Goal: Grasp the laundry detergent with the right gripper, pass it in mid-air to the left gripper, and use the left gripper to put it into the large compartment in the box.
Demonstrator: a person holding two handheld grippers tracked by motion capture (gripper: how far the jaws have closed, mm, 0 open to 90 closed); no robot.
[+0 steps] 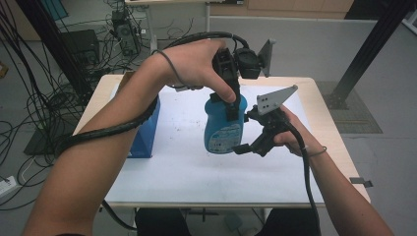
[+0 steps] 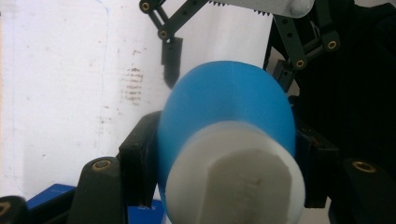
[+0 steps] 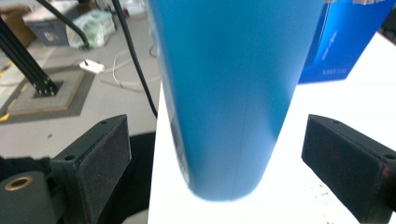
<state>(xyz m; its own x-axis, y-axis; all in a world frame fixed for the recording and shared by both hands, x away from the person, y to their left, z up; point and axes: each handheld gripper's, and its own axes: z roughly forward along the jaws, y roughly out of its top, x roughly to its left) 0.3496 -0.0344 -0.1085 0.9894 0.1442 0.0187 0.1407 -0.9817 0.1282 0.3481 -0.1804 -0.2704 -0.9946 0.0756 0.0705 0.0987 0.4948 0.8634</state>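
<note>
High view: left gripper (image 1: 231,105) fingers squeeze top of blue bottle (image 1: 223,129) above table (image 1: 187,172). Right gripper (image 1: 248,147) fingers wide apart, bottle bottom between, not touching.

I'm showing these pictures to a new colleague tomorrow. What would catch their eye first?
The blue bottle standing mid-table on the white sheet, with the left gripper clamped on its neck from above, just below the white cap. Next, the right gripper at the bottle's lower body, its jaws spread on either side without touching. Behind on the left stands a blue box.
</note>
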